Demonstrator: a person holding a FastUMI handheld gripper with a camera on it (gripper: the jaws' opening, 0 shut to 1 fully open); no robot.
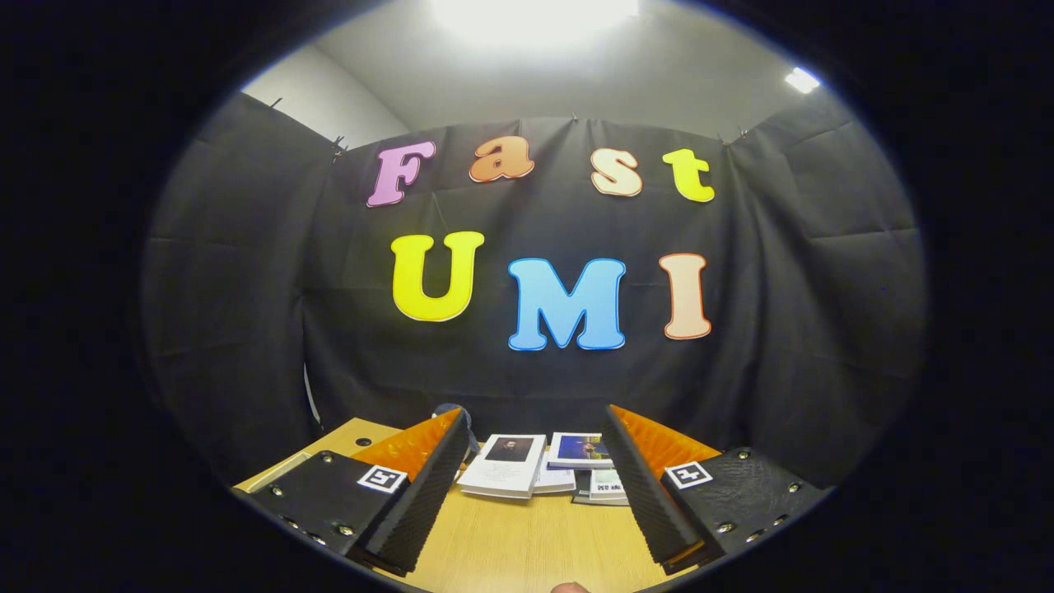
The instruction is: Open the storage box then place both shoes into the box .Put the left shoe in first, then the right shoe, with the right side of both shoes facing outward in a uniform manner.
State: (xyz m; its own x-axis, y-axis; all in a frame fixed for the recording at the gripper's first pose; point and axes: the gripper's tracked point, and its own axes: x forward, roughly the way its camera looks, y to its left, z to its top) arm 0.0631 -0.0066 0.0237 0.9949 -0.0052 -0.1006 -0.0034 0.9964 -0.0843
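Here, ribbed fingers (533, 486) spread above wooden table (527, 543), flat booklets (539, 471) beyond.

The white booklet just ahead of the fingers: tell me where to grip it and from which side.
Judging by its pose, take the white booklet by its near edge, coming in low from the gripper's side. It lies flat on the wooden table, topping a small stack of booklets, so only thin edges offer a hold. The gripper is open, fingers apart, holding nothing.
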